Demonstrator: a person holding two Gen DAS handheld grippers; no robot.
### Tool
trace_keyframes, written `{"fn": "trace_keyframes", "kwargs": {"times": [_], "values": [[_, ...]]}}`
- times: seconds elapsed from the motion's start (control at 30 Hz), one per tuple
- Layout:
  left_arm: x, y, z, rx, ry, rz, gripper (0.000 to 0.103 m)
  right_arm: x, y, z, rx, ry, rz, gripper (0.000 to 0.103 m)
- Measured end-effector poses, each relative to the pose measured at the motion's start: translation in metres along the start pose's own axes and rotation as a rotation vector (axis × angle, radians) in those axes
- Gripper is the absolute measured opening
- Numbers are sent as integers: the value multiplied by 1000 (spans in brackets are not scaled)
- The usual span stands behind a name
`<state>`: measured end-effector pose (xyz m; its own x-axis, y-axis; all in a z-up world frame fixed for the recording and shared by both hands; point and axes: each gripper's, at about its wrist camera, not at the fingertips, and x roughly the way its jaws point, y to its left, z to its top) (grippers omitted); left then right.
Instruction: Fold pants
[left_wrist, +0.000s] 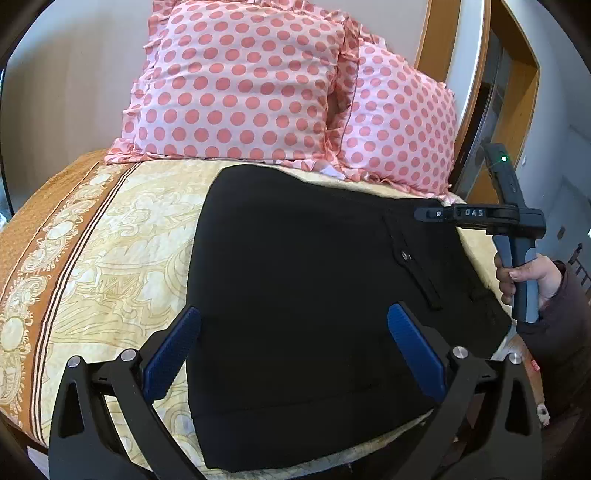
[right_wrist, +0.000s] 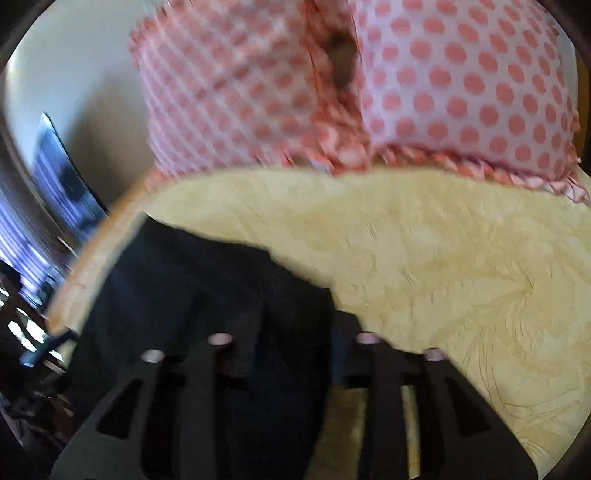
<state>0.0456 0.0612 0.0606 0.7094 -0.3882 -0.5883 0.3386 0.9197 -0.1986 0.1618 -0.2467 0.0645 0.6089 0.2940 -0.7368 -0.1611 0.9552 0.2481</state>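
Black pants (left_wrist: 303, 302) lie folded flat on a yellow patterned bedspread (left_wrist: 122, 236). My left gripper (left_wrist: 295, 354) is open above the near part of the pants, blue pads (left_wrist: 173, 354) spread wide and empty. My right gripper (left_wrist: 424, 214) shows in the left wrist view over the pants' far right waistband, held by a hand (left_wrist: 528, 273); its fingers look close together. In the blurred right wrist view the pants (right_wrist: 192, 295) lie under the gripper (right_wrist: 291, 332), whose fingers are dark against the cloth; I cannot tell whether they pinch it.
Two pink polka-dot pillows (left_wrist: 236, 85) stand at the head of the bed, also in the right wrist view (right_wrist: 461, 85). A wooden headboard frame (left_wrist: 476, 92) is at the far right. The bed's orange border (left_wrist: 48, 229) runs along the left.
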Motion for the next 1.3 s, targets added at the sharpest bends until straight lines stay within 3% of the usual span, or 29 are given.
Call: {"fn": "trace_keyframes", "kwargs": {"times": [0.03, 0.07, 0.1, 0.2, 0.27, 0.33, 0.37, 0.47, 0.53, 0.6, 0.67, 0.77, 0.83, 0.9, 0.97, 1.03, 1.2, 1.3], "values": [[-3, 0, -1, 2, -7, -4, 102, -5, 2, -2, -5, -18, 13, 54], [-4, 0, -1, 3, -11, -11, 102, -19, 6, -6, -20, -58, 35, 69], [-7, -1, -2, 5, -16, -28, 102, -30, 12, -11, -37, -88, 57, 76], [-6, -6, -2, 27, -10, -61, 102, -54, 34, -30, -102, -118, 150, 76], [1, -9, -4, 36, 11, -67, 102, -50, 46, -48, -141, -57, 234, 76], [17, -8, -8, 33, 70, -43, 102, -24, 49, -67, -157, 88, 193, 77], [26, -9, -11, 38, 103, -20, 102, -17, 49, -75, -174, 109, 174, 78], [22, -13, -10, 59, 98, -1, 102, -35, 40, -66, -106, 49, 209, 77], [8, -3, -1, 7, 72, -60, 102, -48, 23, -55, -37, -16, 233, 78], [2, 12, 10, -44, 57, -72, 102, -36, 2, -44, 39, 20, 175, 79], [6, 28, 22, -89, 64, -56, 102, -22, -12, -43, 94, 60, 193, 77], [27, 57, 37, -181, 125, -84, 102, -5, -22, -47, 143, 102, 227, 66], [46, 71, 41, -242, 187, -125, 102, -3, -21, -50, 130, 94, 239, 64], [63, 78, 42, -273, 238, -155, 102, -6, -15, -54, 116, 97, 261, 55], [72, 75, 43, -265, 267, -159, 100, -9, -9, -55, 75, 89, 254, 55], [80, 70, 47, -240, 295, -176, 90, -6, -12, -54, 78, 94, 260, 55], [86, 63, 53, -195, 364, -129, 85, -4, -20, -53, 96, 98, 268, 53], [87, 67, 56, -212, 376, -145, 85, -4, -19, -56, 112, 86, 260, 54]]}}
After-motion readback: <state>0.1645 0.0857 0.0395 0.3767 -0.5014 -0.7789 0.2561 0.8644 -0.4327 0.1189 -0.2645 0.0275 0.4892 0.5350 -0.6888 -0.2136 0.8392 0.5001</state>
